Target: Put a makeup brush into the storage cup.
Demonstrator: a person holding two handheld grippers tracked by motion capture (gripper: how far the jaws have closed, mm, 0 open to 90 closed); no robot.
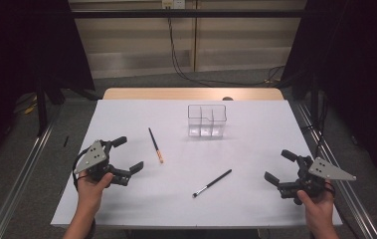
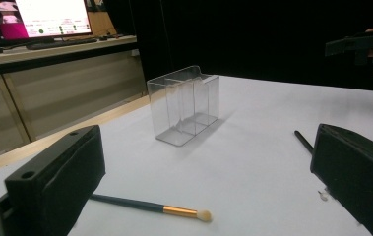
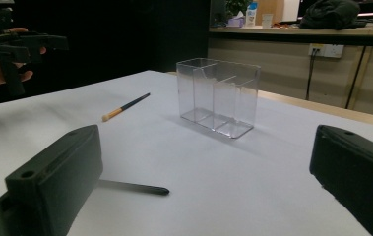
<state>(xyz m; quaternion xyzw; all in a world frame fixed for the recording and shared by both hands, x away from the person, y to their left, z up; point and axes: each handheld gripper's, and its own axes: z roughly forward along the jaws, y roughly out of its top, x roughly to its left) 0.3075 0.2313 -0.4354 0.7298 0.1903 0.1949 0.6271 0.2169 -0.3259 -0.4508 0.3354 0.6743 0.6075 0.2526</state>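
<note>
nothing's been put away yet, as far as i can judge: the clear organizer (image 1: 206, 120) stands upright w/ its compartments bare, and both brushes lie flat on the white table (image 1: 255, 194), so the whole job of getting them into the box looks left to do. landmark = the organizer. the gold-ferrule brush (image 1: 155, 145) lies to the left of it and nearer the person, apart from it, bristle end pointing toward the person. the black brush (image 1: 212, 182) lies in front of the organizer, well nearer the person, slanted, tip toward the left. left gripper (image 1: 123, 154) sits well left of the organizer and nearer the person, jaws spread wide, gripping nothing; in the left gripper view the gold-ferrule brush (image 2: 149, 206) lies on the table just ahead, low between the jaws, not touched, w/ the organizer (image 2: 184, 104) beyond. right gripper (image 1: 279, 166) sits right of the organizer and nearer the person, jaws likewise spread, nothing in them; in the right gripper view the black brush (image 3: 135, 187) handle pokes out beside the left jaw, near but not touched, organizer (image 3: 218, 97) straight ahead. each brush is near a gripper, so prob. a pick-up on either side is the next step.
</note>
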